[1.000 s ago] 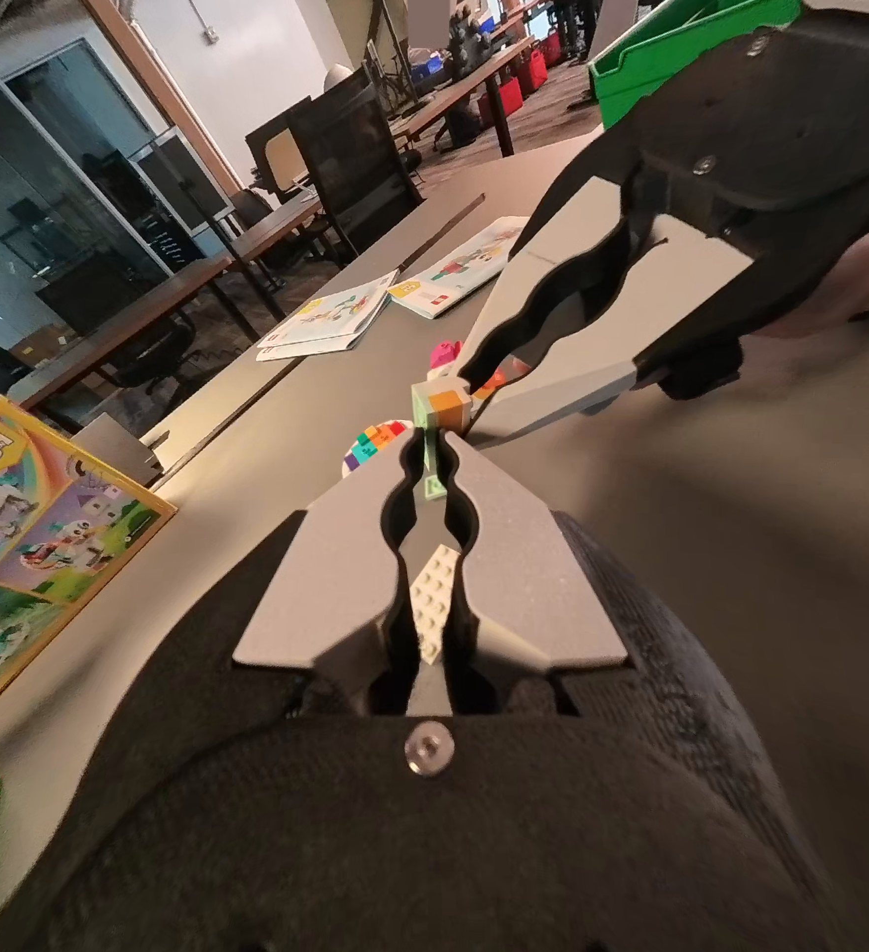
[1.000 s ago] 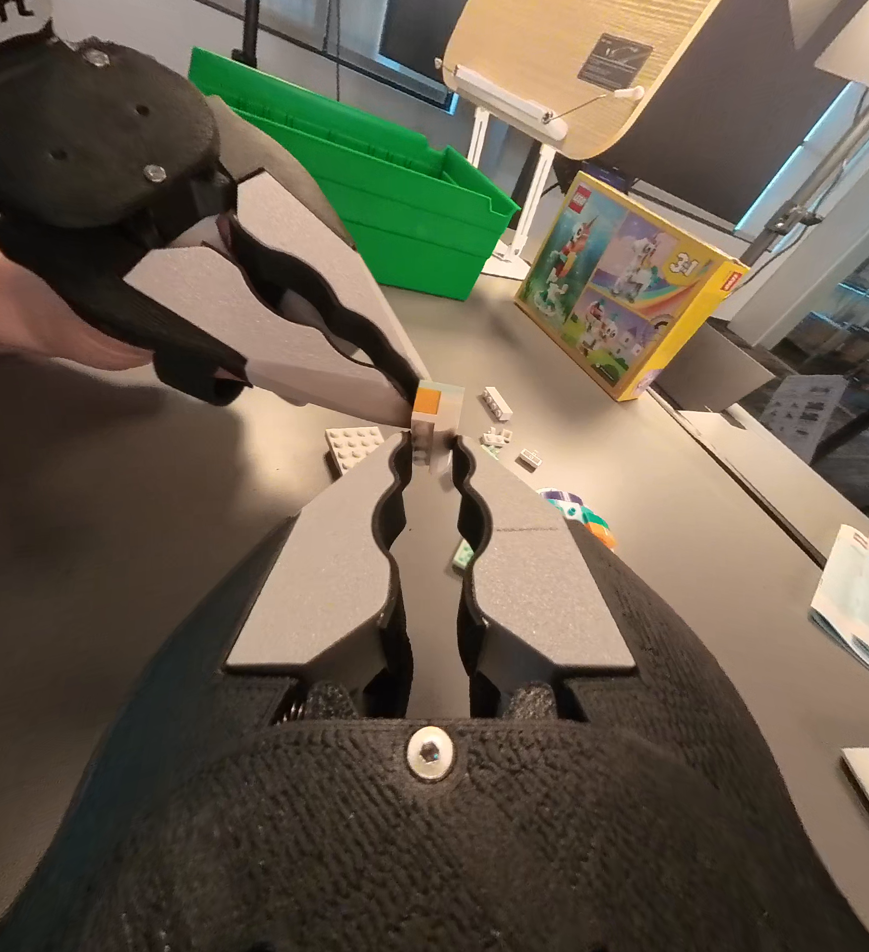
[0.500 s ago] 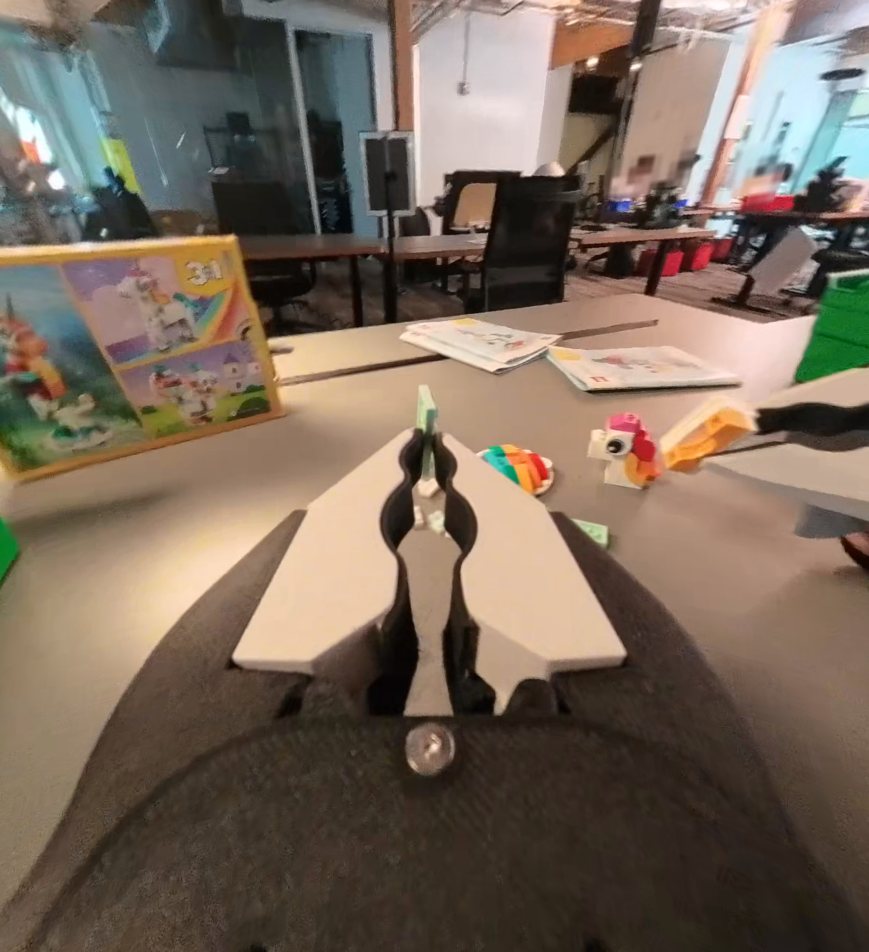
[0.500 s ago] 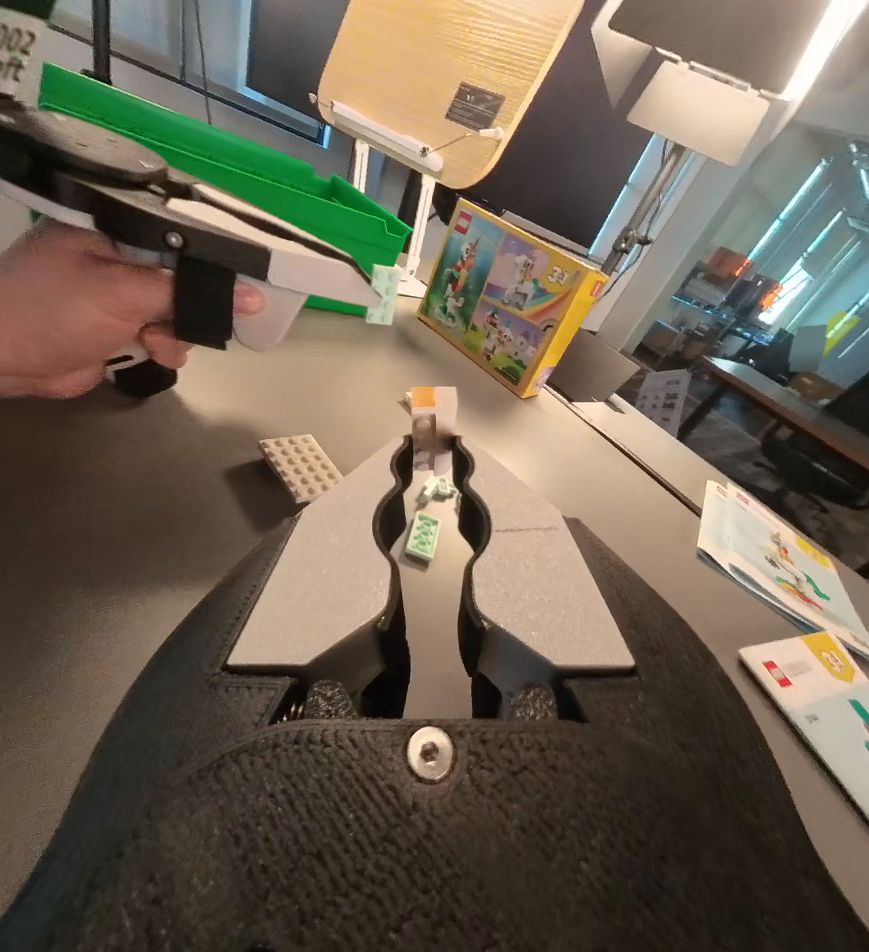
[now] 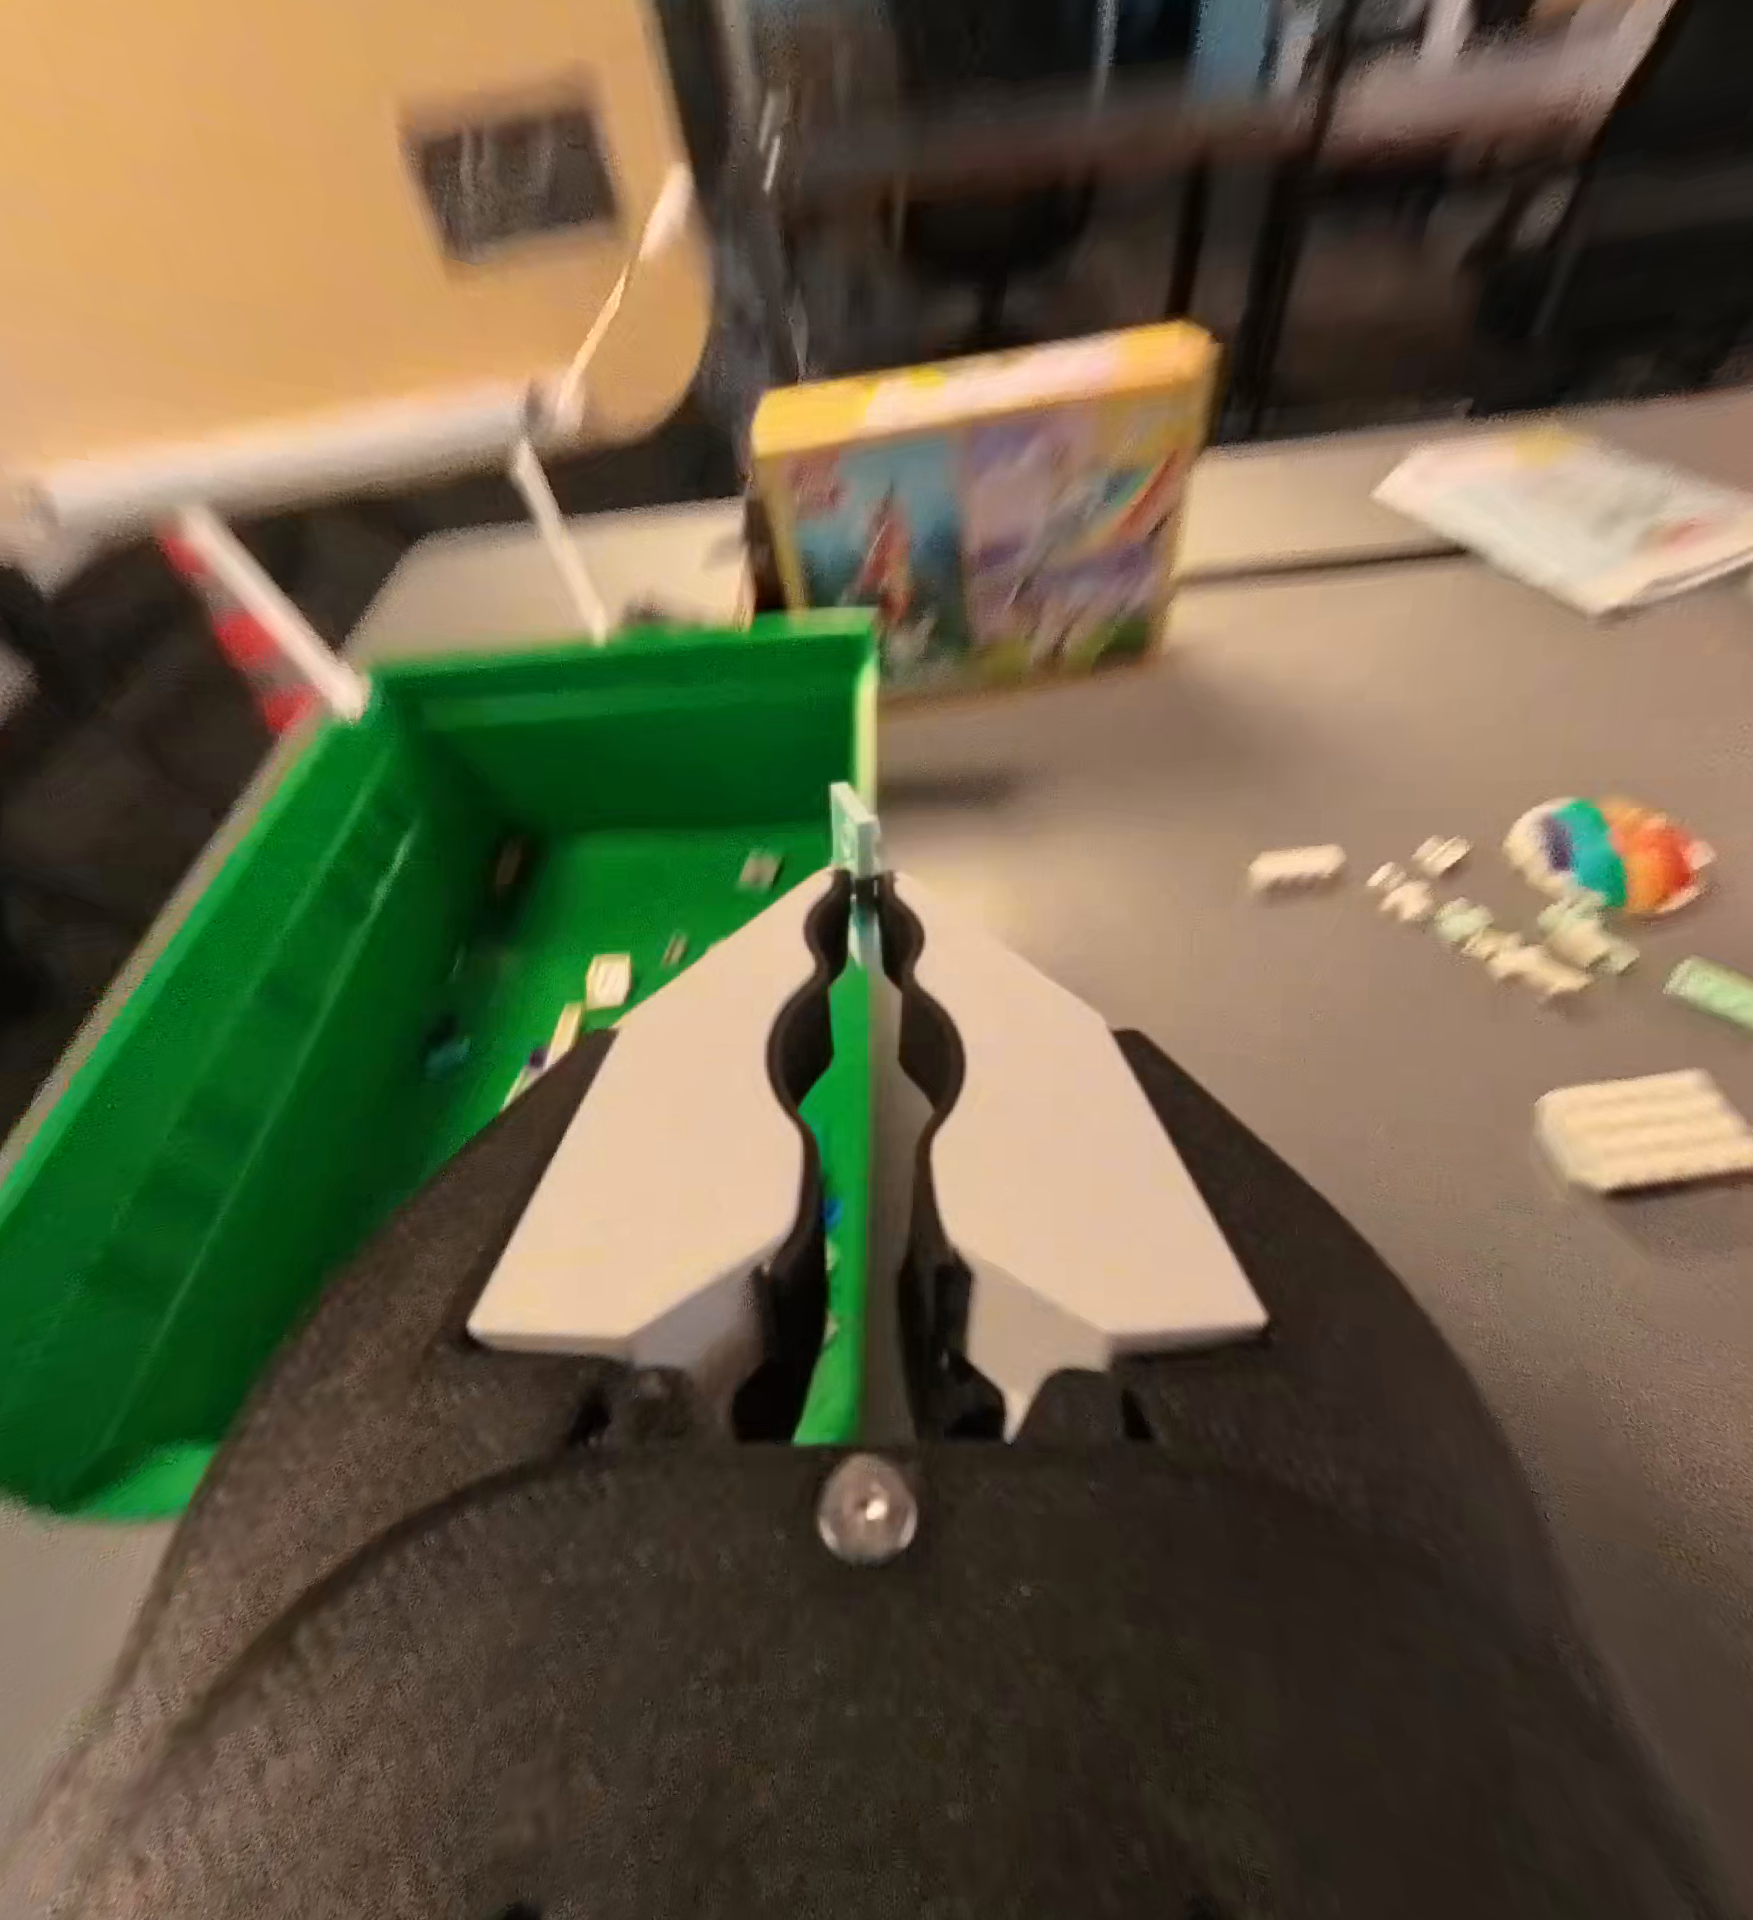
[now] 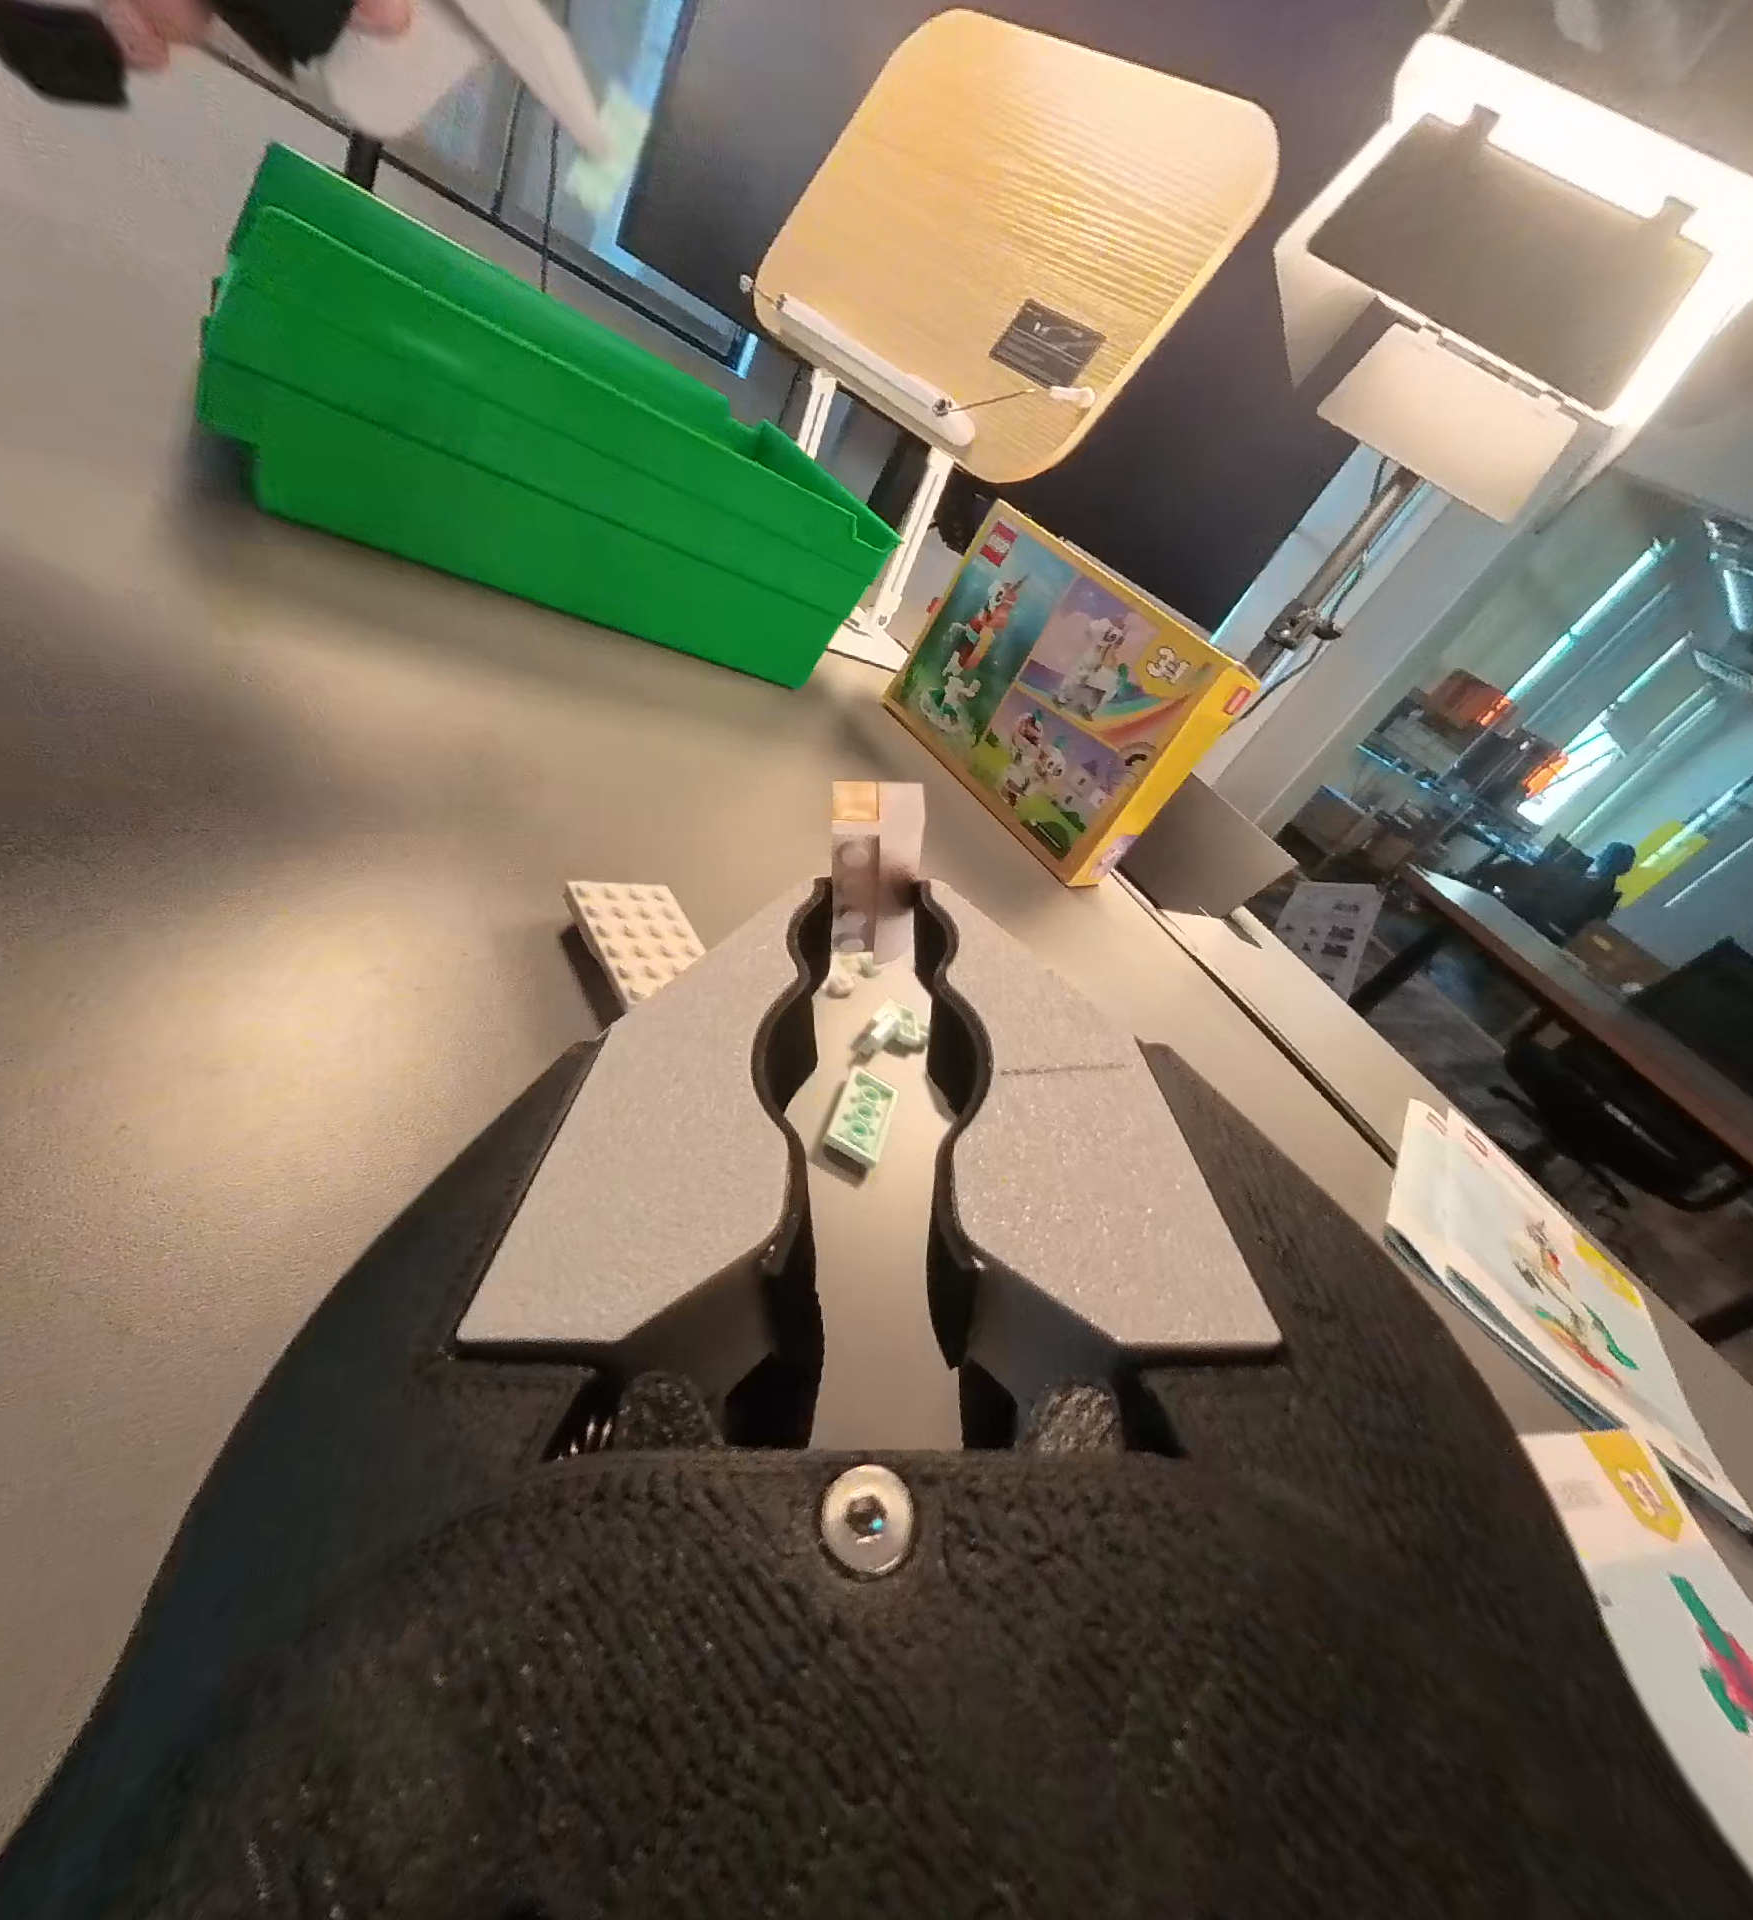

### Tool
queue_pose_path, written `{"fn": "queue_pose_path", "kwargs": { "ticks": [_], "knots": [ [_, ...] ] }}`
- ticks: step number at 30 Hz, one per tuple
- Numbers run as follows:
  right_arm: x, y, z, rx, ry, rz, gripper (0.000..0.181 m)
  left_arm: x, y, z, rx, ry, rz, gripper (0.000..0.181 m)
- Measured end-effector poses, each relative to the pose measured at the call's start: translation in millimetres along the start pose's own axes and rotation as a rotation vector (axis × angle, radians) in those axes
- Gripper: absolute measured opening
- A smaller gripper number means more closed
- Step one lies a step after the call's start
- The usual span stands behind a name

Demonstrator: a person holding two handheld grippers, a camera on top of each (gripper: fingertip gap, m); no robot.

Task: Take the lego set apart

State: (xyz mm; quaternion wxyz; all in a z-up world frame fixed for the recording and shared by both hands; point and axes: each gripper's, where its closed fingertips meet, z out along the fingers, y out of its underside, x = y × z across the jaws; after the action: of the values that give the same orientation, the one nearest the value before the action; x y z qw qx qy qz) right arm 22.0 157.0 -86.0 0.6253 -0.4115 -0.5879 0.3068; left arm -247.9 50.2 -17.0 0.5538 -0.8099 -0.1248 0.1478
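My left gripper (image 5: pixel 859 878) is shut on a thin pale green plate (image 5: pixel 856 836) and holds it over the right rim of the green bin (image 5: pixel 228 1039), which has several small pieces inside. It also shows far off in the right wrist view (image 6: pixel 581 135), above the bin (image 6: pixel 498 488). My right gripper (image 6: pixel 872 888) is shut on a small grey and orange brick stack (image 6: pixel 877 842), held above the table. Loose pieces lie on the table: a white studded plate (image 6: pixel 633 940), a pale green plate (image 6: pixel 859 1122), small white bits (image 5: pixel 1474 925) and a rainbow piece (image 5: pixel 1610 857).
The yellow set box (image 6: pixel 1059 696) stands past the bin; it also shows in the left wrist view (image 5: pixel 976 540). Instruction booklets (image 6: pixel 1537 1309) lie at the table's right edge. A wooden board on a white stand (image 6: pixel 1007 249) rises behind the bin. Tip to tip, the grippers are about 30 cm apart.
The two grippers pulled apart, splitting the pale green plate from the grey and orange stack. My left gripper swung left with the plate to over the green bin. My right gripper kept the stack.
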Motion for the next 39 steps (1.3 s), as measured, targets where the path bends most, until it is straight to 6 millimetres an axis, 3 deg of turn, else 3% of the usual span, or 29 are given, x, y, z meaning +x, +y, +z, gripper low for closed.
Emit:
{"fn": "queue_pose_path", "kwargs": {
  "ticks": [3,6,9,13,18,27,31,33,35,37,39],
  "knots": [
    [-3.7,-0.5,1.6,0.002,-0.013,-0.02,0.013,-44.6,45.0,9.8,-0.27,-0.011,-0.094,0.004],
    [-5.5,0.5,2.6,-0.007,-0.02,-0.034,0.013,-67.2,88.4,12.9,-0.511,0.004,-0.202,0.005],
    [-7.2,1.6,2.7,-0.015,-0.027,-0.044,0.014,-81.5,108.0,18.7,-0.586,-0.015,-0.221,0.005],
    [-7.0,3.6,3.7,-0.031,-0.024,-0.047,0.014,-88.0,129.0,20.6,-0.676,-0.04,-0.249,0.021],
    [-8.8,3.2,3.8,-0.03,-0.03,-0.057,0.013,-98.6,141.2,20.2,-0.718,-0.096,-0.277,0.045],
    [-10.6,2.7,3.6,-0.024,-0.041,-0.061,0.013,-123.5,164.5,-7.7,-0.974,-0.248,-0.127,0.104],
    [-9.6,1.8,3.0,-0.016,-0.04,-0.05,0.014,-127.1,130.6,-0.5,-0.773,-0.295,-0.104,0.097],
    [-8.4,0.2,2.1,-0.003,-0.039,-0.04,0.014,-118.4,95.7,-4.6,-0.584,-0.316,-0.091,0.092],
    [-7.7,-2.9,1.0,0.022,-0.047,-0.02,0.013,-85.2,50.9,-13.4,-0.32,-0.265,-0.069,0.08],
    [-8.7,-8.4,-1.3,0.066,-0.073,0.007,0.013,-19.0,11.4,-24.3,-0.053,-0.082,-0.043,0.071],
    [-8.8,-13.2,-4.2,0.104,-0.096,0.041,0.013,71.2,-9.2,-37.6,0.14,0.237,0.024,0.057]
  ]
}}
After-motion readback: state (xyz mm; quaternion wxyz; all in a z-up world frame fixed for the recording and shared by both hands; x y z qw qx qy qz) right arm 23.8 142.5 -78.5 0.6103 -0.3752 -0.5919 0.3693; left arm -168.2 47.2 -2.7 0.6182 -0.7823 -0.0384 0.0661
